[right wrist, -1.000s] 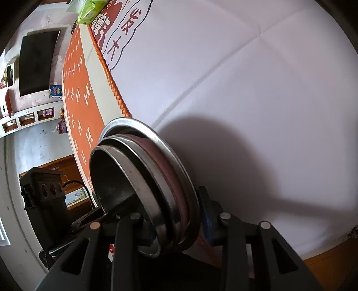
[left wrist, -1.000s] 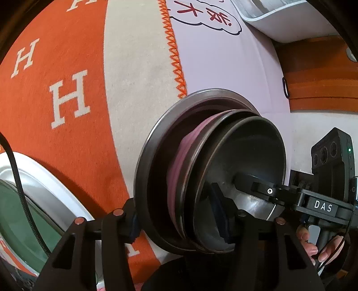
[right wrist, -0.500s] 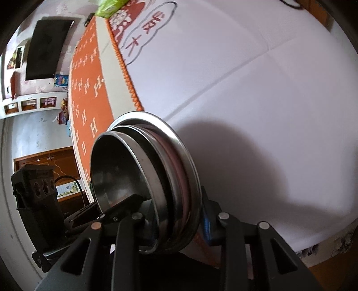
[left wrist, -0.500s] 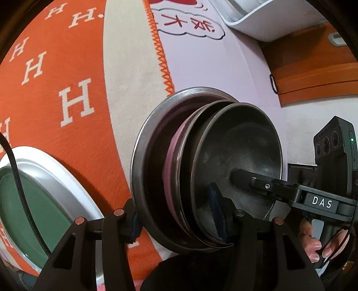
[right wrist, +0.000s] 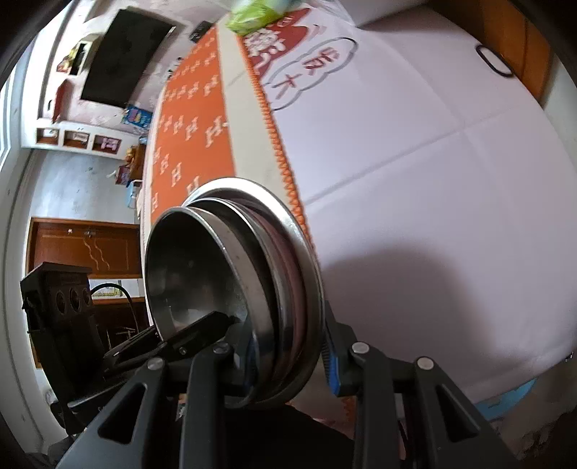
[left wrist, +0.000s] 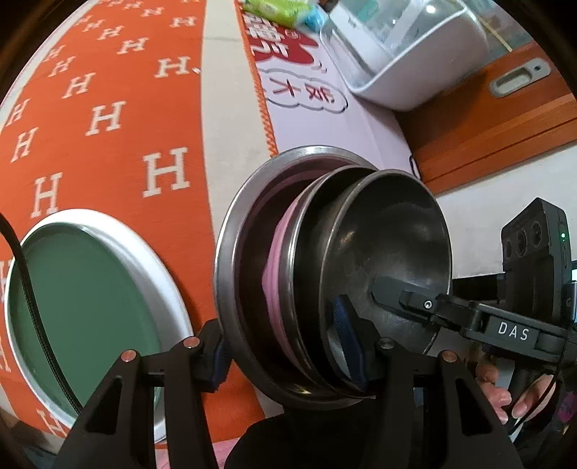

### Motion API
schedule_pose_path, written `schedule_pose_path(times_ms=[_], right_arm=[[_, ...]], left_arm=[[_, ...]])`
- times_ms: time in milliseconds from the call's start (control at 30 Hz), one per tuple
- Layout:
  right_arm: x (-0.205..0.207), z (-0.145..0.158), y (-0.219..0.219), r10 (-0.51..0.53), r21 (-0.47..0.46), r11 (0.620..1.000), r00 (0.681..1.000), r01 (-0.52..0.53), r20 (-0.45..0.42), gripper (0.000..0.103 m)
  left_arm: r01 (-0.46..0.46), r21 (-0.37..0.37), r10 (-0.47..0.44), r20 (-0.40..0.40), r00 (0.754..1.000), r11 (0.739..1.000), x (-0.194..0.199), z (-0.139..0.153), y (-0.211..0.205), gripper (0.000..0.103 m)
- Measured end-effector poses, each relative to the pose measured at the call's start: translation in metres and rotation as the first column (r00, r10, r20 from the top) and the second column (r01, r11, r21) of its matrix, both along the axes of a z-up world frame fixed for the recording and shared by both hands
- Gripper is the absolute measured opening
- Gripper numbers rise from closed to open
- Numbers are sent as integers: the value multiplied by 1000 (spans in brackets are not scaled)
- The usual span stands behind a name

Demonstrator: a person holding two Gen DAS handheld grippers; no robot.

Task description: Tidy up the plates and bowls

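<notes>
Both grippers clamp one nested stack of dishes from opposite sides, held above the table. The stack is a wide steel plate (left wrist: 230,252), a pink dish (left wrist: 276,274) inside it, and steel bowls (left wrist: 389,245) on top. My left gripper (left wrist: 285,346) is shut across the stack's rim. My right gripper (right wrist: 285,350) is shut across the same stack (right wrist: 252,274), and its finger (left wrist: 414,303) shows inside the top bowl in the left wrist view. A green plate with a silver rim (left wrist: 83,306) lies on the orange cloth at lower left.
An orange cloth with white H letters (left wrist: 108,119) covers the left of the table, a white cloth (right wrist: 432,162) the right. A white dish rack (left wrist: 407,50) stands at the far edge. A green packet (right wrist: 256,14) lies at the back.
Both grippers have carried the stack together toward the near side of the table. The green plate and the dish rack have come further into view. The grip is unchanged.
</notes>
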State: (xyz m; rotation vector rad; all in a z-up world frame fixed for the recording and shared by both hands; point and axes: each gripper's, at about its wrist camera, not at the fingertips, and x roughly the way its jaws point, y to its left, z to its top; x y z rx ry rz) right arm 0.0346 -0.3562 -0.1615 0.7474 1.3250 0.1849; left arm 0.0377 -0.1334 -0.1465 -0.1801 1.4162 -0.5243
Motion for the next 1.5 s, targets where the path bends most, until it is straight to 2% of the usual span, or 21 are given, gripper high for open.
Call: schedule_pose_path(times_ms=[367,700,1067,1500], right_arm=[[-12,24,41,92,-34,995,992,-89,87,29],[-7,30,82,179,-45,983,979,-176,99,29],[6,23,128,261,-40,965,963,-259,65,29],[23,-7,178,310,-18,950,949,-311,-53,29]], left_arm=[[-97,-36,99,80,992,995,-31,24,46,49],[-190,-58,195,98,976,980,-49,29,86,49],[-272,-44,274,67,959,961,-51,19,131,49],[-299,13,299,-36,954,954,-41,-12,175,49]])
